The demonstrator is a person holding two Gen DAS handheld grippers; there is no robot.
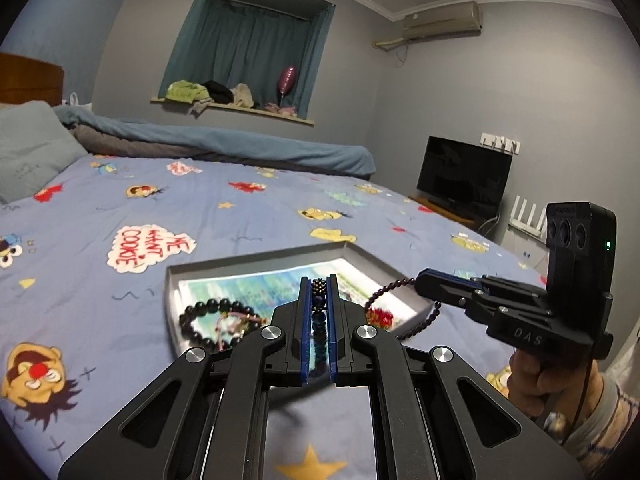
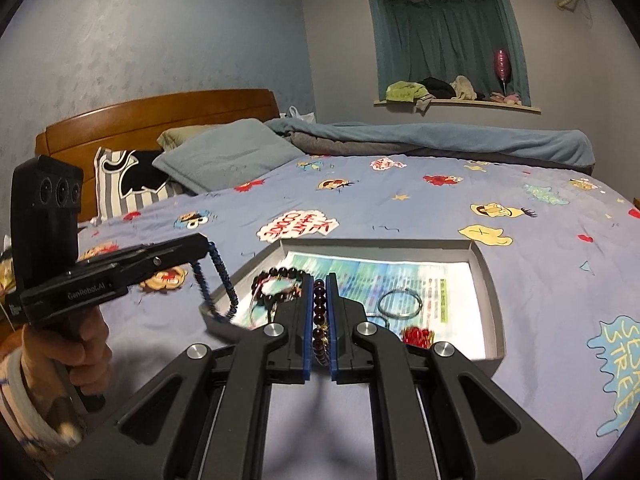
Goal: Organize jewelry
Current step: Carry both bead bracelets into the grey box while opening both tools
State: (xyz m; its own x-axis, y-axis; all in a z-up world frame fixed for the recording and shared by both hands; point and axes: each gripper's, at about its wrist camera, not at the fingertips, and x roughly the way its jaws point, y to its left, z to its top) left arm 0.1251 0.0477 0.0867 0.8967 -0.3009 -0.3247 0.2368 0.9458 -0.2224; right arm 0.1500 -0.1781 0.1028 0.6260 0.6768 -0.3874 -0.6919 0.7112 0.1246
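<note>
A shallow grey box (image 1: 256, 258) with a printed sheet inside lies on the bed; it also shows in the right wrist view (image 2: 484, 264). My left gripper (image 1: 319, 284) is shut on a dark blue bead bracelet (image 1: 318, 312), which hangs over the box's left edge in the right wrist view (image 2: 218, 280). My right gripper (image 2: 319, 280) is shut on a dark red bead bracelet (image 2: 319, 312), which hangs over the box's right edge in the left wrist view (image 1: 384, 292). In the box lie a black bead bracelet (image 1: 208, 308), silver rings (image 2: 399, 302) and a red bead piece (image 2: 416, 335).
The box sits on a blue cartoon-print bedsheet (image 1: 200, 208). Pillows (image 2: 228, 152) and a rolled blanket (image 2: 440, 136) lie toward the wooden headboard (image 2: 160, 116). A TV (image 1: 464, 172) stands beyond the bed's far right side.
</note>
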